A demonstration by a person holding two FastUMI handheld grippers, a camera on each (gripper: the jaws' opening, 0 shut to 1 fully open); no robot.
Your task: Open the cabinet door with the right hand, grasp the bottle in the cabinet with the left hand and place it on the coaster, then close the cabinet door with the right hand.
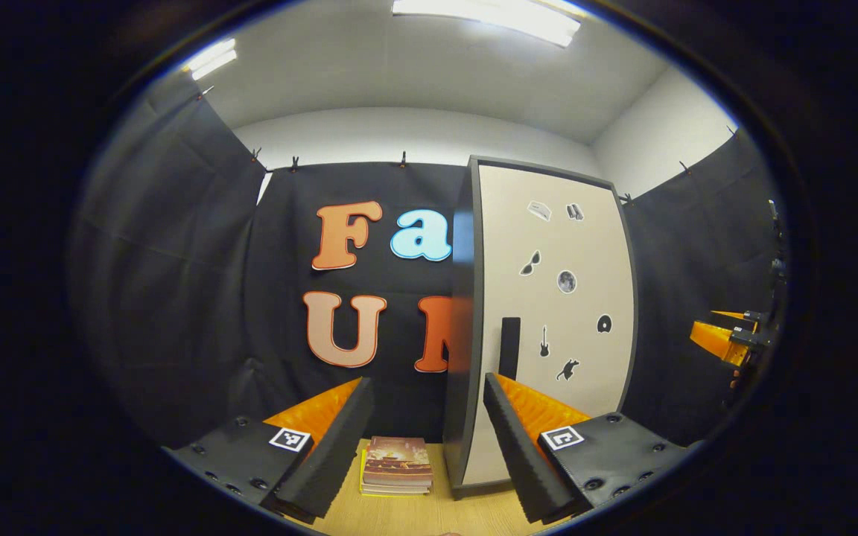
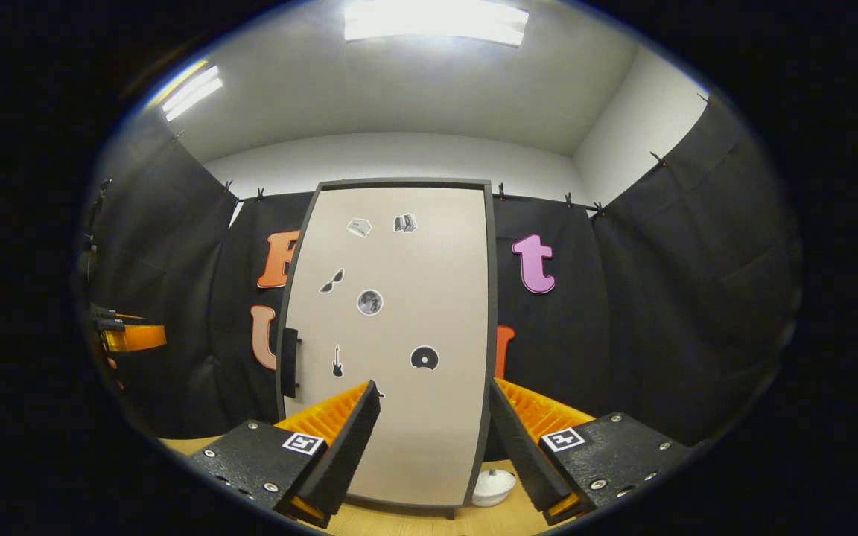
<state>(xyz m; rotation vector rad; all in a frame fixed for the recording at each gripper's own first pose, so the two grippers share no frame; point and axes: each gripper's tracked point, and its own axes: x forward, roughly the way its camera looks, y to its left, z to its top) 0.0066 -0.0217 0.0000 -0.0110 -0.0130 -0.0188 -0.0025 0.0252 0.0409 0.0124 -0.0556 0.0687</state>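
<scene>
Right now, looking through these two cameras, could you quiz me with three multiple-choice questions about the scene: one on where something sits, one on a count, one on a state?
1. Where do the books lie?
A. On the table, left of the cabinet
B. On top of the cabinet
C. Between the left tool's fingers

2. How many handles does the cabinet door have?
A. One
B. Two
C. Three

3. How does the right tool stand?
A. Shut on the handle
B. Open, holding nothing
C. Shut on a bottle

Answers:
1 A: the stack rests on the wooden table beside the cabinet.
2 A: a single dark handle sits at its left edge.
3 B: its fingers are apart, clear of the door.
</scene>
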